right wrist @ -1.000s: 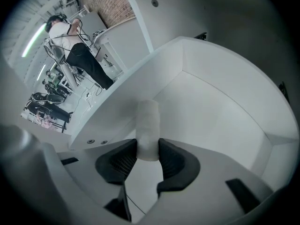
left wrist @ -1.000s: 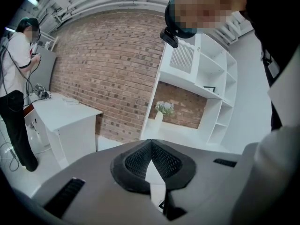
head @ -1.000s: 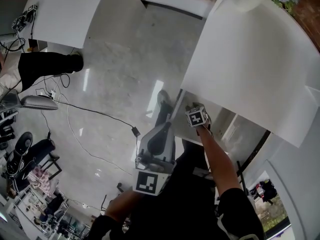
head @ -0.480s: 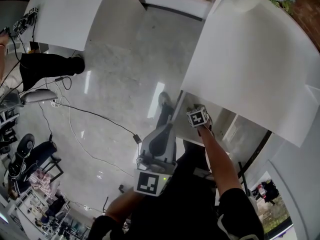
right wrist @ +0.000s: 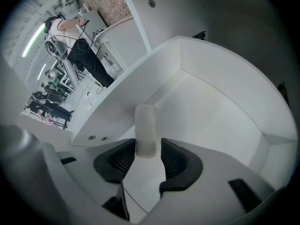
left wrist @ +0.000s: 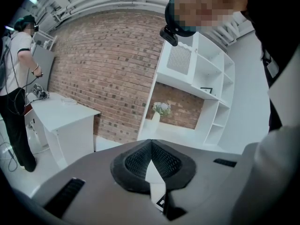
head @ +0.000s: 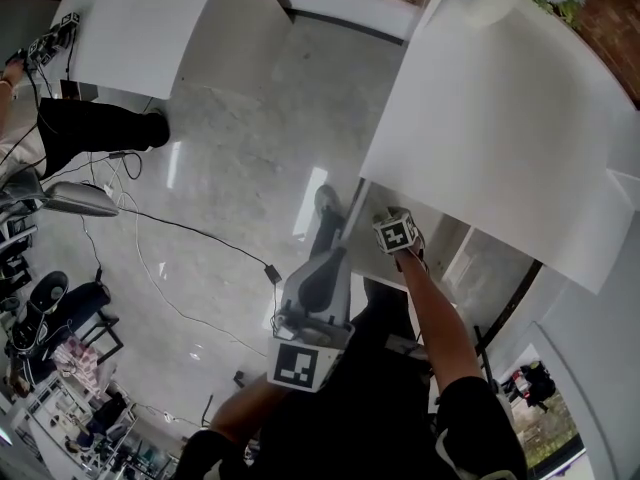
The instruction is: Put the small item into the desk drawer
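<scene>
Small white item (right wrist: 145, 130) in open drawer (right wrist: 215, 102), loose between right gripper (right wrist: 147, 150) jaws that just spread wide; left gripper (left wrist: 151, 146) closed, empty.

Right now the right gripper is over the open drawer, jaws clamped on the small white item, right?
Not clamped. Right gripper view: the right gripper has just been opening its jaws; the small white item lies between them, over the open drawer.

Lab/office w/ white desks (head: 490, 128), brick wall (left wrist: 103, 74), shelving (left wrist: 206, 78) & floor cables (head: 200, 228).
</scene>
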Demonstrator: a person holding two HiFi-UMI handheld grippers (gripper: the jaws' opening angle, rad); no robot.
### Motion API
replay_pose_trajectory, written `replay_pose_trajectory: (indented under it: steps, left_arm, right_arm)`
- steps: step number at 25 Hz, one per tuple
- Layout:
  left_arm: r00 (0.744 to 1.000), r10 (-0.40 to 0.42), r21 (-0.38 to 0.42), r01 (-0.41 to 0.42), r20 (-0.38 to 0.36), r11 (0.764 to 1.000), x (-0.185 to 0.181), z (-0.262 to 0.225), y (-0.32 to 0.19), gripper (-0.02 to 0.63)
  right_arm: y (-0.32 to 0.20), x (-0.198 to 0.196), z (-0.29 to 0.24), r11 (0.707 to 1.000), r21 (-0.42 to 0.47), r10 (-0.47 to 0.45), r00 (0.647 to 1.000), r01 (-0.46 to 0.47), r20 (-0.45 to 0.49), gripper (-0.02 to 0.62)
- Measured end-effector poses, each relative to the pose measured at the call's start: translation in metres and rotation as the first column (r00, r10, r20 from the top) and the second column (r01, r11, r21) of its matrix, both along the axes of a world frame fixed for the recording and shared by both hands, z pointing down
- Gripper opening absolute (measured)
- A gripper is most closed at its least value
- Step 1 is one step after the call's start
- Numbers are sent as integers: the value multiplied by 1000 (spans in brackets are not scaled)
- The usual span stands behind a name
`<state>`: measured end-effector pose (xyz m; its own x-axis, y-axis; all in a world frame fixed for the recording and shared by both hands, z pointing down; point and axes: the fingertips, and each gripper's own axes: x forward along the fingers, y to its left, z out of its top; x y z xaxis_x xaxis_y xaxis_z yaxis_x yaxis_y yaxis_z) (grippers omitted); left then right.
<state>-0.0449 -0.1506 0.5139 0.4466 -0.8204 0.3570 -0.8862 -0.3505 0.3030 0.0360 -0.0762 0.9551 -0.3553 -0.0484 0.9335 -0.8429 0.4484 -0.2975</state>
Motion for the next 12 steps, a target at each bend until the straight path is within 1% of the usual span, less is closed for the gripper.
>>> replay_pose_trajectory:
  steps: [3,5,8,12]
  left_arm:
    - [1000,0,3,0,-4,1000,-1,-3,3,23]
    - [1000,-1,5,1,-10,1000,-1,-6,6,23]
    - [1000,4,19,-4,-18,1000,0,-13,9,23]
    - [1000,13,40,-12,-21,999,-1,-25,14,23]
  right_arm:
    - [-1,1,-9,1000,5,9,1000,-9,9,189]
    - [0,2,-18,999,2,33,999,-33,20,187]
    - [-7,5,-39,997,43,61,997,-63,40,183]
    - [-3,7,-73,996,67,61,996,-65,64,151]
